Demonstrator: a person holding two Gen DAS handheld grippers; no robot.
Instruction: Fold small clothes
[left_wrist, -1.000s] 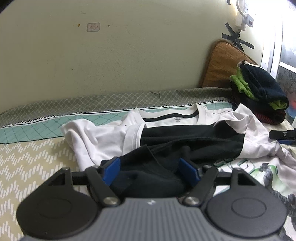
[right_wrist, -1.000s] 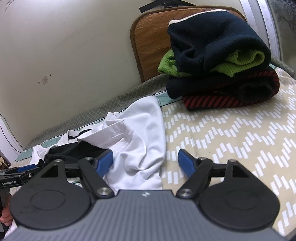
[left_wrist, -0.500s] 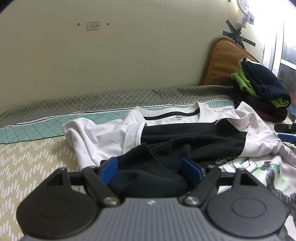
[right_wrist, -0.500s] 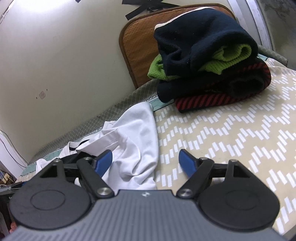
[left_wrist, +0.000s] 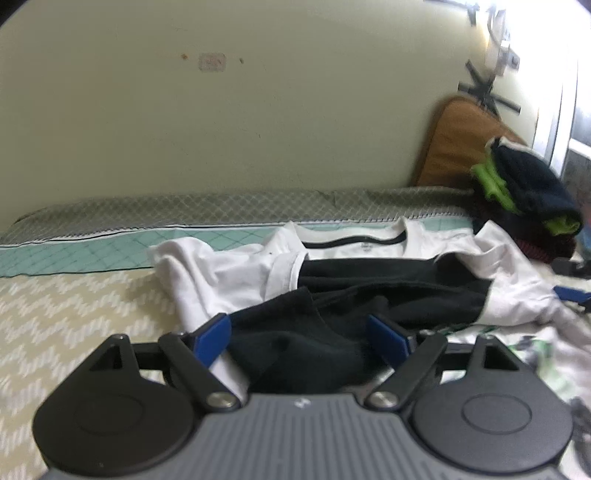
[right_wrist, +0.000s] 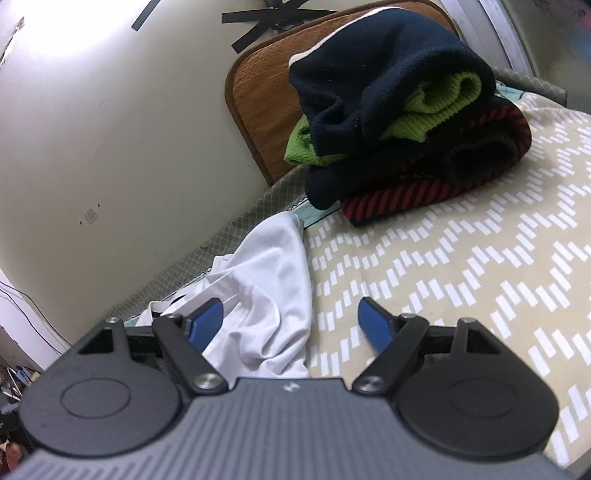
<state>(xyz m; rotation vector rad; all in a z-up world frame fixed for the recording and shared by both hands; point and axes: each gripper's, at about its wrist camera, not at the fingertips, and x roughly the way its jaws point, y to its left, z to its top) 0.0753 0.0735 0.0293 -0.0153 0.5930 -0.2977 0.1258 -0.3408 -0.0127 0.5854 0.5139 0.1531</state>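
Note:
A white T-shirt (left_wrist: 229, 273) with a black chest panel (left_wrist: 388, 280) lies crumpled on the bed. My left gripper (left_wrist: 299, 334) sits low over its near edge and its jaws are opening. A bunched fold of the black fabric lies between the blue pads (left_wrist: 210, 332), and I see no squeeze on it. In the right wrist view, my right gripper (right_wrist: 291, 325) is open over the shirt's white sleeve (right_wrist: 273, 266), which lies by the left finger. One blue fingertip (left_wrist: 569, 293) of the right gripper shows at the shirt's right side.
A stack of folded dark, green and red-striped clothes (right_wrist: 399, 110) sits at the bed's far right corner against a brown cushion (right_wrist: 266, 85). The patterned beige bed cover (right_wrist: 461, 258) stretches right of the sleeve. A wall runs close behind the bed.
The left jaws have spread wider around the black fold. The right gripper has rolled, tilting its view, and has shifted a little, so the folded pile looks nearer.

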